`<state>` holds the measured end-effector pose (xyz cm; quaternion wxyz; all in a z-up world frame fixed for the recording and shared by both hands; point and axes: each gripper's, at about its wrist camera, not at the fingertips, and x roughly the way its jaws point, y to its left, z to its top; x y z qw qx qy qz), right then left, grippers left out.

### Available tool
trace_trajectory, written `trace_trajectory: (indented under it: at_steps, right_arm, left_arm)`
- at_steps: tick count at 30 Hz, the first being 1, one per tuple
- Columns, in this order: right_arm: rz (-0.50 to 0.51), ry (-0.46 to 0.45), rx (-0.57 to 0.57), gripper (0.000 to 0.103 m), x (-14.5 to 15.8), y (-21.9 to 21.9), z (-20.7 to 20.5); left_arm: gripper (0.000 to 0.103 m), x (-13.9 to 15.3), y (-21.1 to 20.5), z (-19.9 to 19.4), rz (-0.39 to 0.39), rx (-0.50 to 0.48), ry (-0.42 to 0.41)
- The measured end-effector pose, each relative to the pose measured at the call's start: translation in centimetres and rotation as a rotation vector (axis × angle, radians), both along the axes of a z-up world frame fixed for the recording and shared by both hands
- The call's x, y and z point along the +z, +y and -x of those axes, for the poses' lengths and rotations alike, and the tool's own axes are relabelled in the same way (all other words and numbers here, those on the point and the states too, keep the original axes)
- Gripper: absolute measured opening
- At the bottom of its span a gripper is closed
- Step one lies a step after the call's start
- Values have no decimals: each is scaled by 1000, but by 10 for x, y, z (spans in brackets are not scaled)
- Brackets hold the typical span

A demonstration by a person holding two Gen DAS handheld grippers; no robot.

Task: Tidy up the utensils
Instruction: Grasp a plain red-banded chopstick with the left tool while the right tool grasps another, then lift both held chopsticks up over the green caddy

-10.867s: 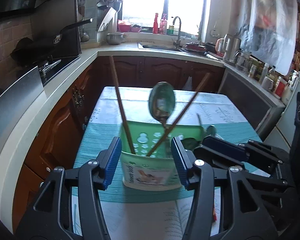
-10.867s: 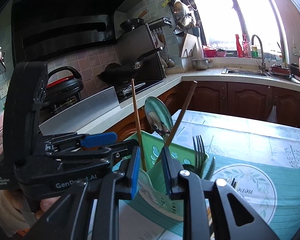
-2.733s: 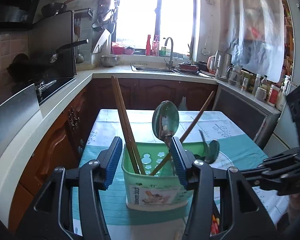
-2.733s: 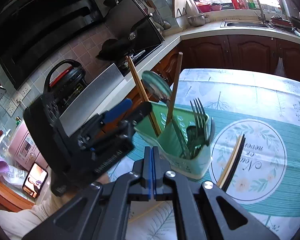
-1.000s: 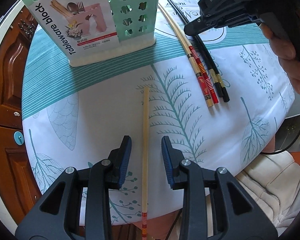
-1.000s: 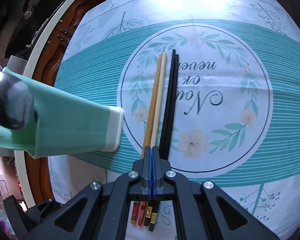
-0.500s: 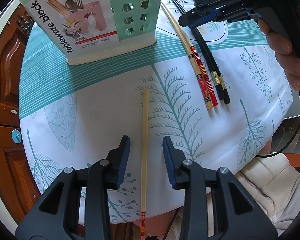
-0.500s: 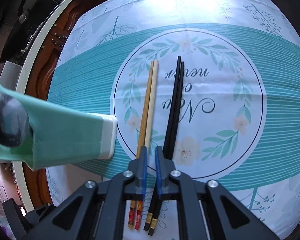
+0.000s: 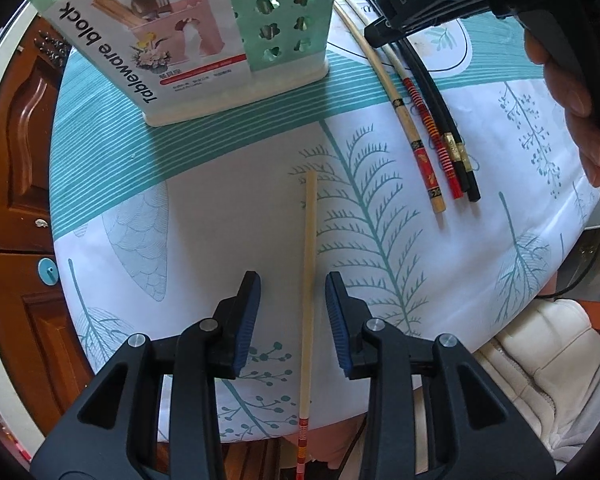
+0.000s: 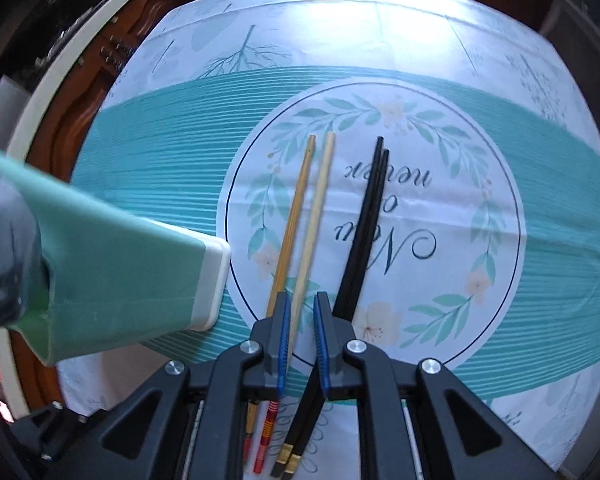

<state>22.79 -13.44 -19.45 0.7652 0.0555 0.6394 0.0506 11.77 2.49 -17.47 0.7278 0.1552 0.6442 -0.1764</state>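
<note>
A lone pale chopstick (image 9: pixel 309 240) lies on the tablecloth, pointing toward the green utensil holder (image 9: pixel 288 20). My left gripper (image 9: pixel 292 312) points straight down and stands open astride it, with neither pad touching it. To the right lie an amber chopstick (image 10: pixel 298 208), a pale chopstick (image 10: pixel 318 208) and a black pair (image 10: pixel 366 220). My right gripper (image 10: pixel 302 320) hovers over them, its jaws slightly parted. The pale chopstick runs between the pads, with a gap on each side. The holder (image 10: pixel 132 280) stands just left of it.
The table edge (image 9: pixel 500 332) curves close on the near side, above a person's pale clothing (image 9: pixel 540 360). A hand (image 9: pixel 572 80) holds the right gripper's handle. Wooden cabinet doors (image 9: pixel 16 160) are on the left. A blurred spoon bowl (image 10: pixel 4 248) sticks out of the holder.
The right gripper's jaws have gone from shut to slightly parted, and it has shifted left over the pale chopstick. The left gripper has slid a little along the lone chopstick.
</note>
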Motion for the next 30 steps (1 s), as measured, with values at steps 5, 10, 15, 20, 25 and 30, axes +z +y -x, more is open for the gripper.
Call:
trace_trajectory:
  at_steps: [5, 10, 15, 20, 25, 30]
  right_arm:
    - [72, -22, 66, 8, 0, 10, 3]
    - [-77, 24, 21, 6, -3, -10, 3]
    - [-242, 13, -20, 5, -4, -31, 16]
    - [-359, -83, -25, 5, 16, -44, 35]
    - [-430, -194, -12, 5, 33, -56, 54]
    - [-448, -298, 3, 5, 47, -60, 70]
  left_arm:
    - [3, 2, -4, -9, -1, 13, 21]
    - [3, 8, 3, -10, 67, 54, -17]
    - [3, 42, 17, -6, 148, 84, -155]
    - [3, 84, 24, 1, 203, 128, -326]
    - [3, 129, 31, 6, 265, 180, -473]
    - [3, 179, 41, 2, 313, 229, -653]
